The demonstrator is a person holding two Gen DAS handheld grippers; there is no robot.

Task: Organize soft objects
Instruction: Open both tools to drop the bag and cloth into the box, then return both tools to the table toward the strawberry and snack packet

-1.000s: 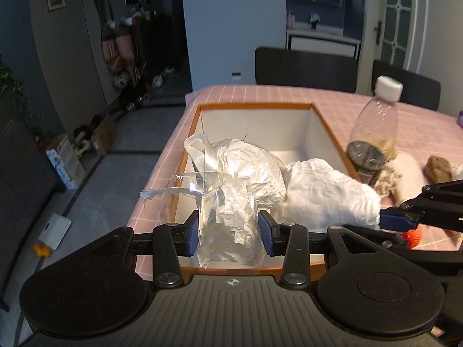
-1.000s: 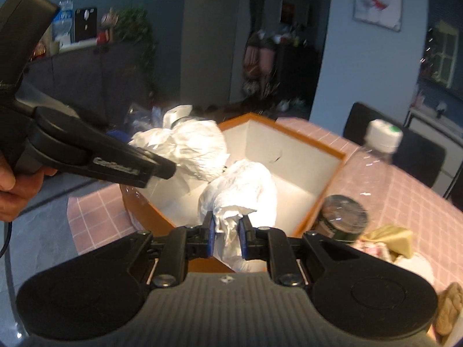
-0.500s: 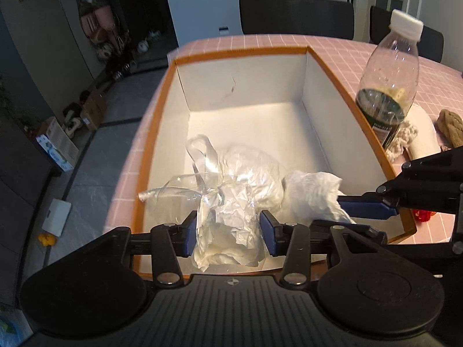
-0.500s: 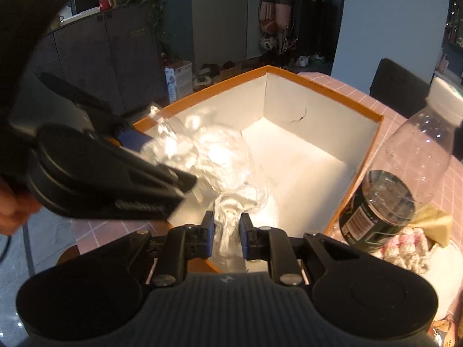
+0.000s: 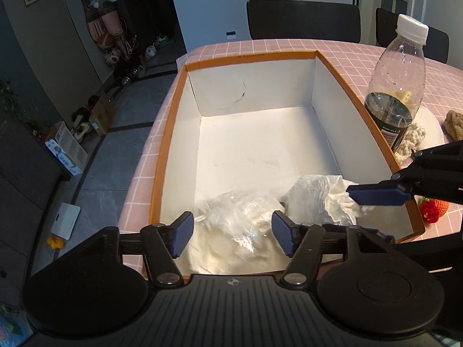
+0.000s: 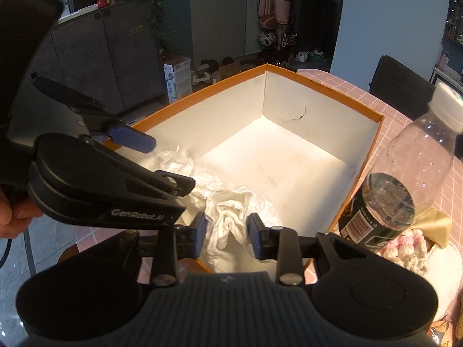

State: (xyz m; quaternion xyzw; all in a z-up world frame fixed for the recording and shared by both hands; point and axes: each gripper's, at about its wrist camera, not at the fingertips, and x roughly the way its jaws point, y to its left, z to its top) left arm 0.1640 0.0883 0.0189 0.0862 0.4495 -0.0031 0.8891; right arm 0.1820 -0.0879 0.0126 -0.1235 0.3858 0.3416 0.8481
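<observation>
An orange-rimmed white box (image 5: pixel 167 150) stands on the pink checked table; it also shows in the right wrist view (image 6: pixel 376 133). A clear crumpled plastic bag (image 5: pixel 237 228) lies at the box's near end, under my open left gripper (image 5: pixel 233 231). A white crumpled bag (image 5: pixel 318 199) lies beside it to the right, seen in the right wrist view (image 6: pixel 231 219) between the parted fingers of my open right gripper (image 6: pixel 227 235). Neither gripper holds anything.
A plastic bottle (image 5: pixel 396 95) with dark liquid stands just right of the box, also in the right wrist view (image 6: pixel 399 185). A knitted cream piece (image 5: pixel 411 141), a brown soft toy (image 5: pixel 455 124) and a red knitted strawberry (image 5: pixel 432 208) lie on the table. Dark chairs (image 5: pixel 303 20) stand behind.
Both grippers lowered their bags into the box and opened. The bags now lie loose on the box floor.
</observation>
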